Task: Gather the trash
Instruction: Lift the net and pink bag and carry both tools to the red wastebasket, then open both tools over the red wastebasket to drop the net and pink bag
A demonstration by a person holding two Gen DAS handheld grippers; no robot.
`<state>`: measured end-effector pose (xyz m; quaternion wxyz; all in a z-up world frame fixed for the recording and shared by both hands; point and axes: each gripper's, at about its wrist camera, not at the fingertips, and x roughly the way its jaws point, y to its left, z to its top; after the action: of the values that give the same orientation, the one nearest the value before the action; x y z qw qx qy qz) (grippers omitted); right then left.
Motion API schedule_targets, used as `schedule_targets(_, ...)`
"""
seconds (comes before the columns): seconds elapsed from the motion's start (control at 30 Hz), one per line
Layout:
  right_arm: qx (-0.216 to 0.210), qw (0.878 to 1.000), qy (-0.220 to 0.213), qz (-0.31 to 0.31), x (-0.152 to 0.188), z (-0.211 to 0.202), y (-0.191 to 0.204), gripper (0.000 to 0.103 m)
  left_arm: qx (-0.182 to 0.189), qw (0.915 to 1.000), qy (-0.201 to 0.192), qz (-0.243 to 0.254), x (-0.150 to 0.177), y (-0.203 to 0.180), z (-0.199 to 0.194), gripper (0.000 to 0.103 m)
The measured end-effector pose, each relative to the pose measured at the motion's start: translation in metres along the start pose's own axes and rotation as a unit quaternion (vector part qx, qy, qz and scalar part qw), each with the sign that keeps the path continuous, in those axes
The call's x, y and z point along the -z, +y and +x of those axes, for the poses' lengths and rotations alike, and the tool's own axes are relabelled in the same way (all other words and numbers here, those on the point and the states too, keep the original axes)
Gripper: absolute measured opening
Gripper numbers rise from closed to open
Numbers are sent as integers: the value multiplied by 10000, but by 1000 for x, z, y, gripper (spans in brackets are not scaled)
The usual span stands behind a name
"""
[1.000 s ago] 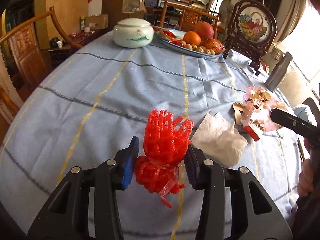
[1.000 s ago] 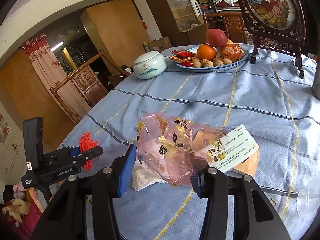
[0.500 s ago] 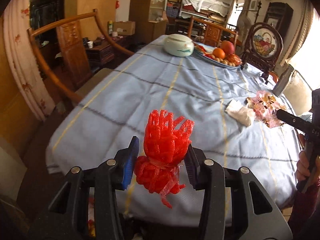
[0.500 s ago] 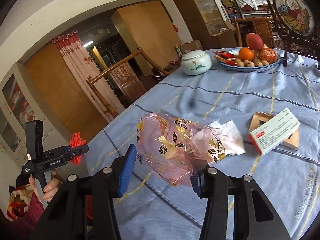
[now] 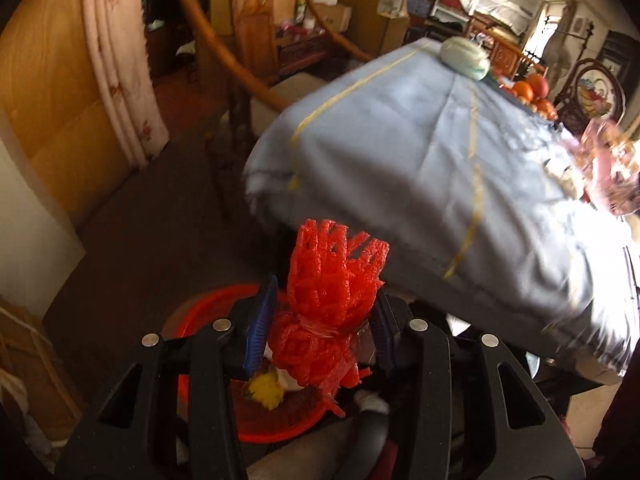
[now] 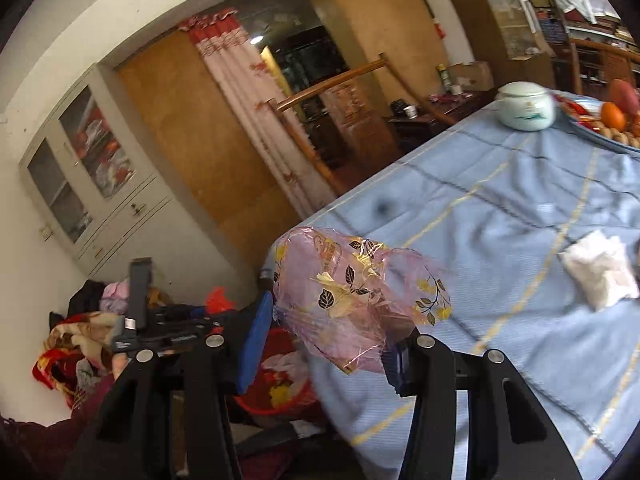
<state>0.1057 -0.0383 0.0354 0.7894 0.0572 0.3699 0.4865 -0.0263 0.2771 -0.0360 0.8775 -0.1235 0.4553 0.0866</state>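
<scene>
Left wrist view: left gripper (image 5: 322,332), jaws opening, red foam net (image 5: 330,300) between them, red basket (image 5: 276,412) beneath. Right gripper (image 6: 326,346) clamps pink leaf-print wrapper (image 6: 352,300); beyond its jaws lies a white tissue (image 6: 600,272) on the blue tablecloth (image 6: 500,216). No writing is legible.

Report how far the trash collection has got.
Done: some scraps already lie in the red bin. In hand: the left gripper, jaws opening, has the red foam net between them above the bin; the right gripper holds the pink floral wrapper at the table edge. Left: the white tissue on the blue tablecloth.
</scene>
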Motion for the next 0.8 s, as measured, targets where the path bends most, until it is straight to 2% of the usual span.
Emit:
schedule_targets(0.03, -81, 9999, 72, -41, 1, 8, 11, 50, -33, 9998, 150, -83, 9, 11, 9, 50)
schedule_targets(0.07, -147, 9998, 141, -79, 2, 16, 20, 50, -62, 9994, 290, -156, 15, 18, 17, 58)
schedule_targets(0.1, -211, 9995, 218, -119, 3, 24, 28, 50, -134, 9986, 440, -259, 21, 28, 25, 72)
schedule_targets(0.17, -330, 9985, 387, -209, 5, 42, 46, 50, -361, 9967, 571, -452, 28, 44, 36, 82)
schedule_targets(0.23, -456, 9968, 588, -276, 9, 61, 63, 50, -393, 9956, 581, -615, 28, 58, 38, 82)
schedule_targets(0.33, -609, 9938, 870, -333, 16, 87, 80, 50, -448, 9937, 300, -979, 24, 82, 23, 89)
schedule_targets(0.47, -805, 9868, 1351, -399, 31, 130, 102, 51, -988, 9873, -302, -1202, 16, 105, -5, 95)
schedule_targets(0.53, -857, 9816, 1643, -467, 40, 155, 115, 52, -1209, 9835, -476, -1256, 12, 111, -12, 96)
schedule_targets(0.6, -776, 9768, 1888, -647, 49, 177, 126, 63, -1354, 9805, -583, -1298, 9, 117, -17, 96)
schedule_targets(0.63, -703, 9752, 1967, -732, 52, 187, 131, 78, -1386, 9797, -614, -1308, 6, 120, -17, 96)
schedule_targets(0.67, -662, 9738, 2023, -801, 54, 193, 134, 83, -1415, 9790, -644, -1318, 5, 123, -19, 96)
schedule_targets(0.8, -643, 9703, 2144, -916, 60, 205, 141, 83, -1430, 9785, -685, -1322, 5, 134, -21, 96)
